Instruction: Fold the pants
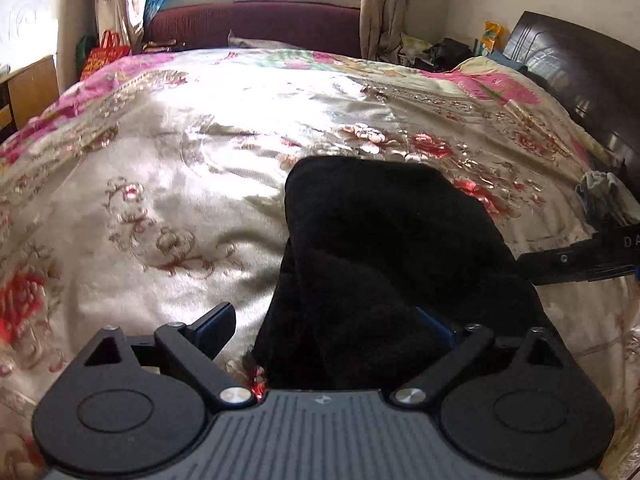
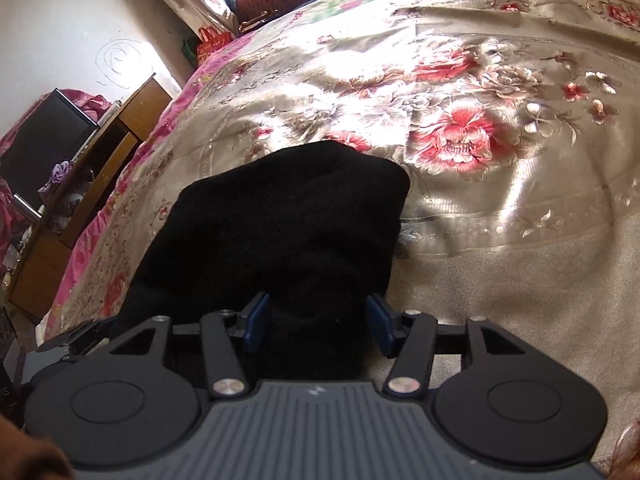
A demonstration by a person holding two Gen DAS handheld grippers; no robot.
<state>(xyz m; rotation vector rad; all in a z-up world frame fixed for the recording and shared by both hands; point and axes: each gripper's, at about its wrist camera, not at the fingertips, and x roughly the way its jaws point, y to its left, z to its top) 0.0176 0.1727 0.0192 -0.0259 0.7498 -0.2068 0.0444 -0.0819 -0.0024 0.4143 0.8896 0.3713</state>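
We see black, soft fleece pants [image 1: 384,264] bunched on floral satin bedspread [image 1: 168,184], just ahead of both grippers. Left gripper [image 1: 326,330] spread wide, cloth between jaws, unpinched. Right gripper [image 2: 318,322] half-spread astride fabric, pads seemingly clear. We judge pants light, floppy; grasp at thick folded edge.

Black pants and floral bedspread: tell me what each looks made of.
Black pants: soft, matte, fuzzy-looking cloth, perhaps fleece or knit; it swallows light and shows no weave. Floral bedspread: glossy satin-like fabric, maybe silk or synthetic; sunlight glares off it, and the flowers look embroidered or woven in.
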